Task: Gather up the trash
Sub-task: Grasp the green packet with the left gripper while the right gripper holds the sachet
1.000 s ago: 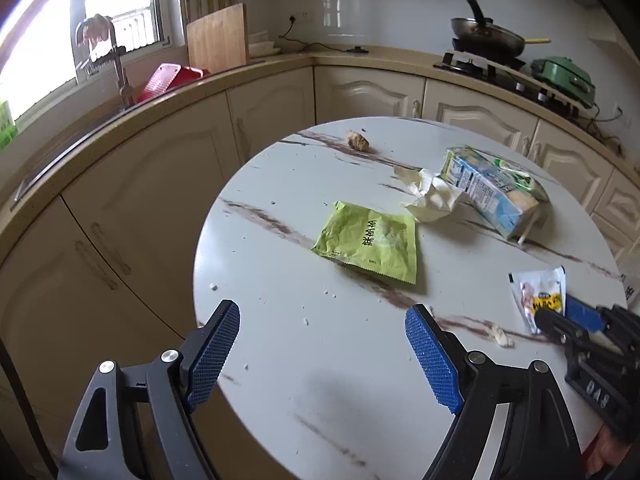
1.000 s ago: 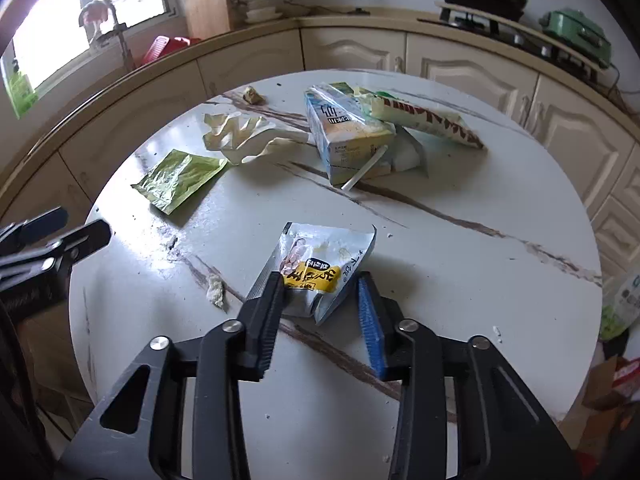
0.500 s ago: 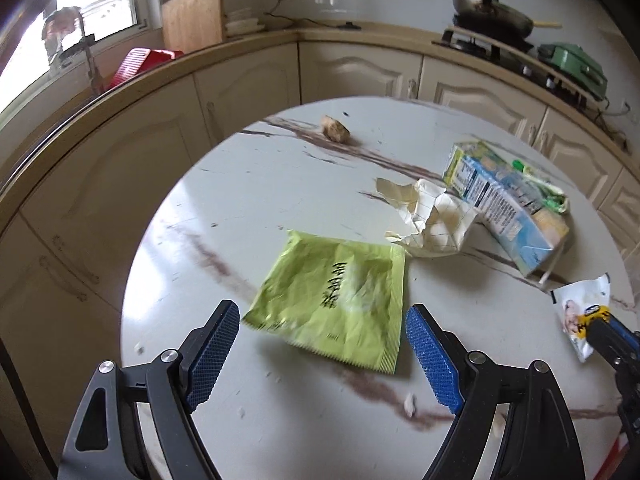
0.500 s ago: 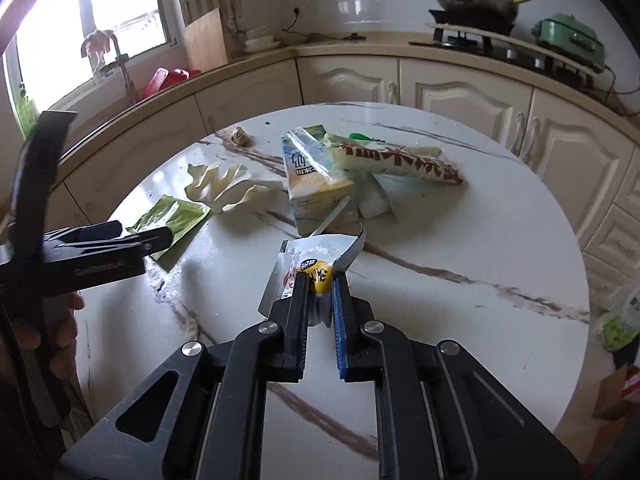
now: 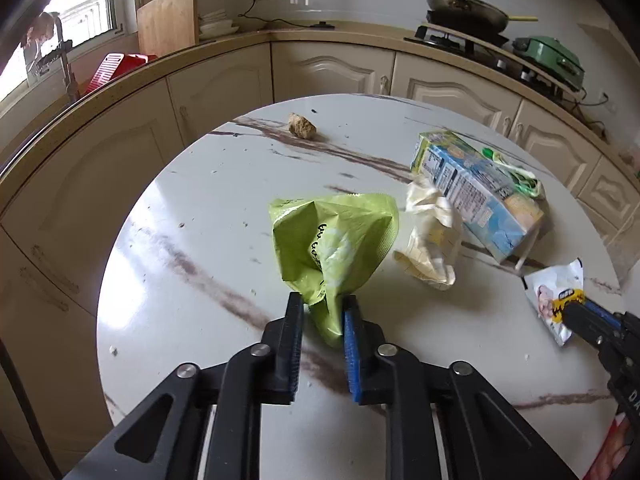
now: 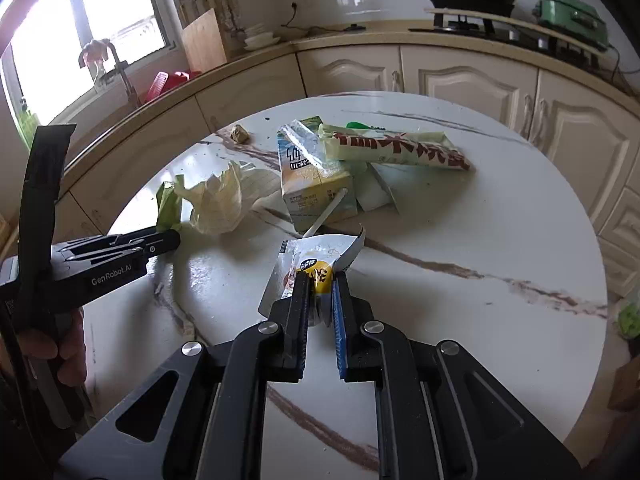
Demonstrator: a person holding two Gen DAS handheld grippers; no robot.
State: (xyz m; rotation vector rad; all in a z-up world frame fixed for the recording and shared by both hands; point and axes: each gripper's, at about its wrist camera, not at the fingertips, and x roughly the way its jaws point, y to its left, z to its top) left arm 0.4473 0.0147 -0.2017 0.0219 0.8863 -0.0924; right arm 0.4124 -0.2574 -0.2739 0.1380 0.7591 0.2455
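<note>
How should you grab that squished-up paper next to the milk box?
Best guess: pinch the crumpled paper by one of its raised folds, coming from the near side where the table is bare. The milk box crowds its far side. It looks soft and bunched, so a fold should fit between fingers. Both grippers are full now: the left gripper has the green packet, the right gripper the white packet.

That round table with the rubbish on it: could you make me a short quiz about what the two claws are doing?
1. True or false: the left claw grips a green wrapper.
2. What does the right claw hold: (a) milk carton, (b) white snack packet, (c) crumpled paper?
3. Fill in: the brown lump lies on the ____.

Key: 1 true; 2 b; 3 marble table.
</note>
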